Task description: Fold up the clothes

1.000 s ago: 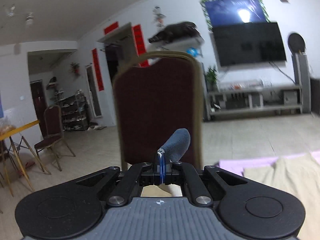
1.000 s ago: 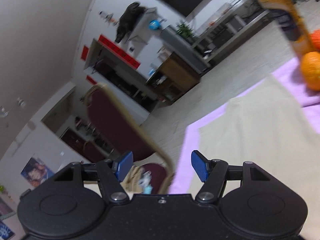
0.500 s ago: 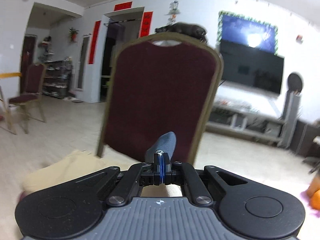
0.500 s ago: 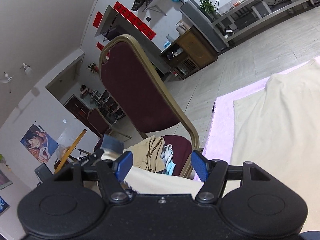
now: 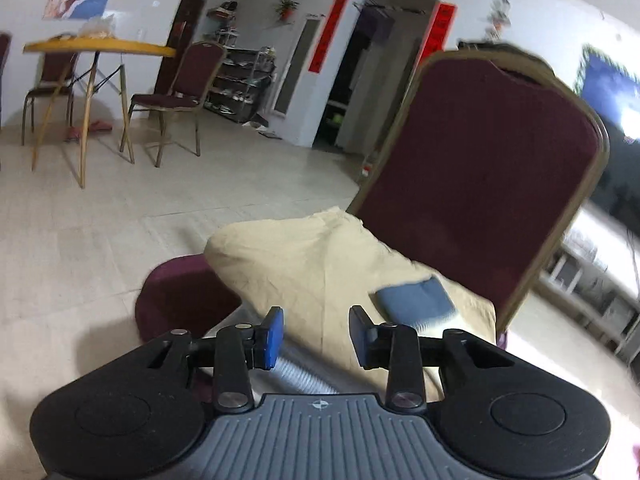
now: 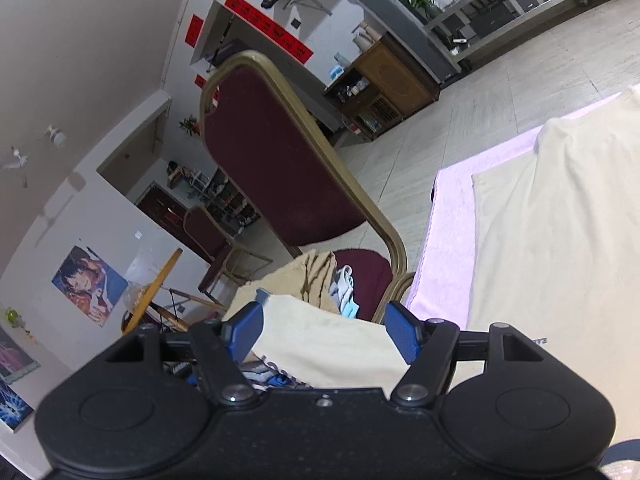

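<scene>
Pale floor tiles run back to a doorway hung with red banners, and close before us stands a maroon chair with a gold frame. On its seat we see a heap of cream clothes, a folded blue piece lying on the right of it. Our left gripper is opening just above the heap, nothing pinched between its blue pads. Our right gripper stands spread and empty; to its right a cream garment lies flat on a pink sheet.
</scene>
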